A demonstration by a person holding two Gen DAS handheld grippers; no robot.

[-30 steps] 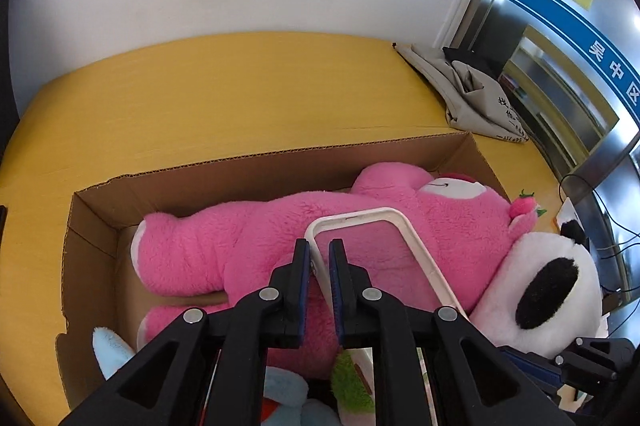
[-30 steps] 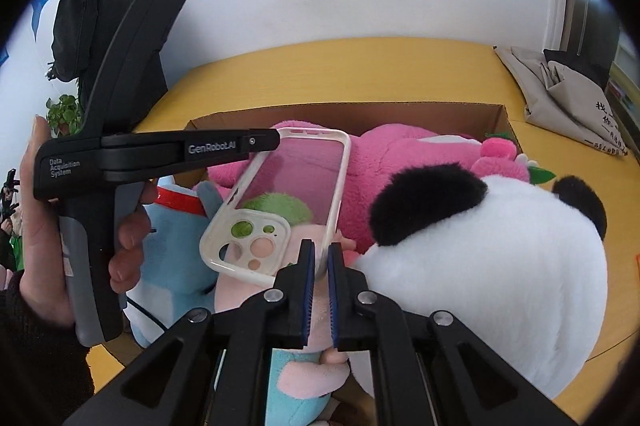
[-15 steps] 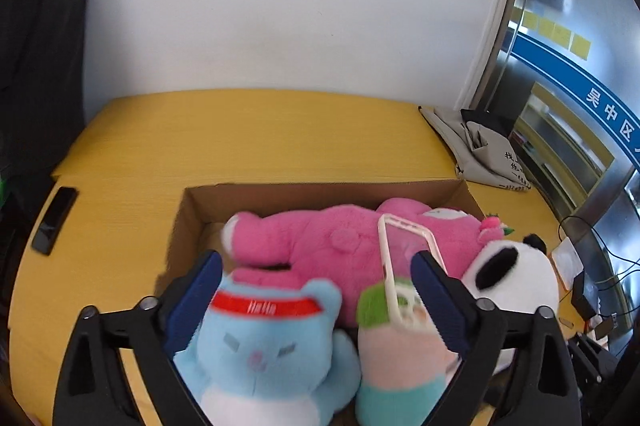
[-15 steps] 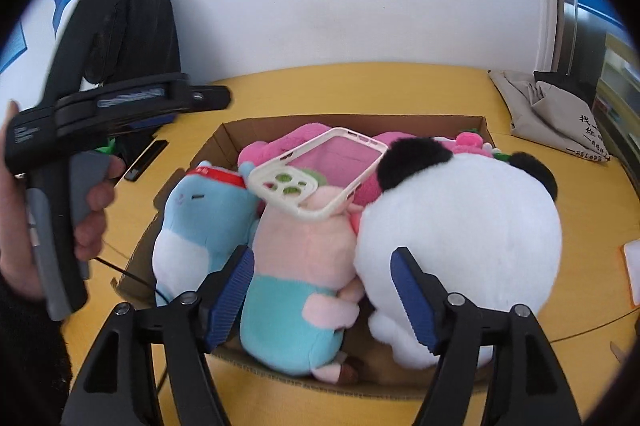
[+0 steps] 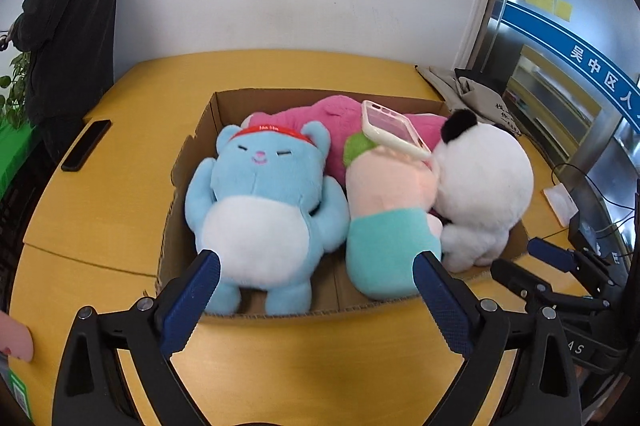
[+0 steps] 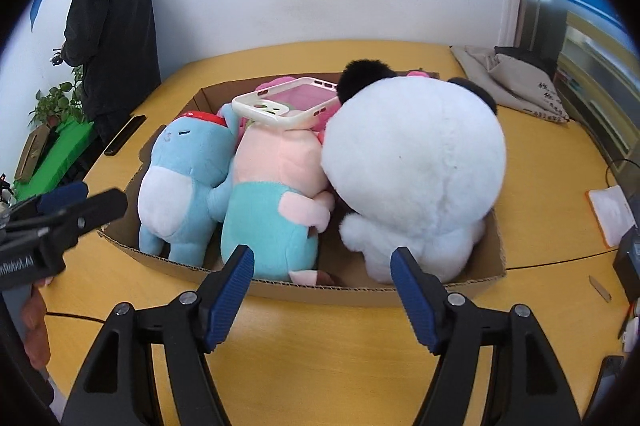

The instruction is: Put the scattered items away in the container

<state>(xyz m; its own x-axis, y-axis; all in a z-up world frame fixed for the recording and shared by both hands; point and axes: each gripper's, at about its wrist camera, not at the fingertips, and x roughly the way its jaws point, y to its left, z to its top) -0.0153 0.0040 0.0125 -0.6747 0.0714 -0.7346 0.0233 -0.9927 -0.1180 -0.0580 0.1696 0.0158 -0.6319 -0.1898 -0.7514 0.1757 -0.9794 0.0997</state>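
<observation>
Both grippers hang empty over the near edge of the yellow bench [image 5: 312, 366], just short of the cardboard box [image 5: 188, 186].

The left gripper [image 5: 316, 300] has its blue-padded fingers [image 5: 190, 300] spread wide. Straight ahead of them, inside the box, lies the blue bear [image 5: 266, 210] on its back, nearest the left-hand finger. The pink and teal plush [image 5: 386, 222] lies ahead of the right-hand finger. Beyond it to the right stands the white panda [image 5: 484, 194], and a pink plush [image 5: 344, 118] lies along the far side of the box.

The phone case [image 5: 394, 134], white-rimmed with a pink tint, rests tilted on top of the pink and teal plush, its far end leaning against the panda. It is well ahead of the fingers and touches neither gripper.

The right gripper [image 6: 322, 296] is also spread wide with nothing between its fingers [image 6: 230, 300]. From there the phone case [image 6: 286, 102] lies ahead and slightly left, above the teal plush [image 6: 276, 202], with the panda [image 6: 416, 170] ahead to the right.

A dark phone [image 5: 86, 145] lies on the bench left of the box.
</observation>
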